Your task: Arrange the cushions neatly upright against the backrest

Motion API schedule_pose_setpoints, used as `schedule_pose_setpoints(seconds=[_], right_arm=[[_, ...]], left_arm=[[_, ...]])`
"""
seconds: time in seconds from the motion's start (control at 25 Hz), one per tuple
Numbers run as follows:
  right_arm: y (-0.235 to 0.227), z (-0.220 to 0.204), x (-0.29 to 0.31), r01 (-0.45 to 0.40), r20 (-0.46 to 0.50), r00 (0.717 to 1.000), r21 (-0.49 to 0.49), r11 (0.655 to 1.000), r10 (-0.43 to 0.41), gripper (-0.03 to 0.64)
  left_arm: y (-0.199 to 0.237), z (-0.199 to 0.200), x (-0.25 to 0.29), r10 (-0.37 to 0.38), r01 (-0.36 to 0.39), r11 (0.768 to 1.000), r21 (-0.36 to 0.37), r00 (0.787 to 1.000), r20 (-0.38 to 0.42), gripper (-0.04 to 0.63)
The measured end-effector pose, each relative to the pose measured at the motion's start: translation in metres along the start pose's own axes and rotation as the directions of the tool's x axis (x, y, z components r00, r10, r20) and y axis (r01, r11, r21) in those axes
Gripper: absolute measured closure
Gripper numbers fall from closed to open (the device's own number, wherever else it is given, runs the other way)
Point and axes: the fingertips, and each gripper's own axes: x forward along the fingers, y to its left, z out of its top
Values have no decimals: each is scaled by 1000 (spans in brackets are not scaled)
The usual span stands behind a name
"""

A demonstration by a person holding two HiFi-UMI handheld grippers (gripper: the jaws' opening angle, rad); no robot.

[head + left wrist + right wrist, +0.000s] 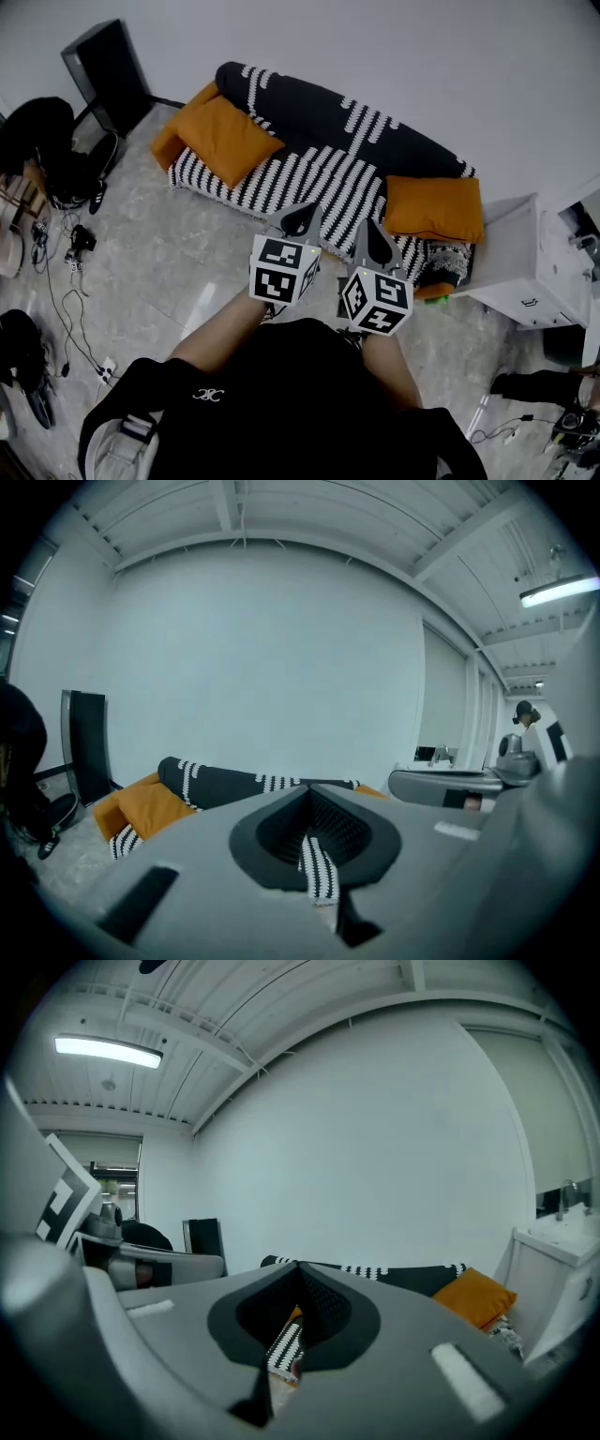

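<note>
L gripper (302, 217) & R gripper (375, 239) side by side in front of chest, over floor (178, 272) just short of sofa (281, 183). Jaws pressed together on both, nothing btwn, no contact w/ any cushion. At sofa's L end: orange cushion (225, 139) askew on seat, corner-on, near backrest (319, 108). At R end: 2nd orange cushion (433, 208) lying flat-ish on seat, just in front of backrest, not upright. White cabinet (520, 267) just beside sofa's R end. Cables (66, 281) on floor, far L
</note>
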Motion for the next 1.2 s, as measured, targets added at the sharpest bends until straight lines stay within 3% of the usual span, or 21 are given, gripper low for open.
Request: schedule_pose_setpoints(seconds=[0.32,0.72,1.2], right_arm=[[15,-15,-19,97,0,995,-5,995,-97,607],[-13,-9,-20,186,15,982,12,982,-186,608],[-100,2,39,224,11,974,52,973,-225,607]], left_arm=[[1,-17,-11,-103,103,995,-9,995,-16,588],[-12,-15,6,-171,171,985,-5,985,-12,588],[-29,6,103,-184,187,981,49,981,-55,588]])
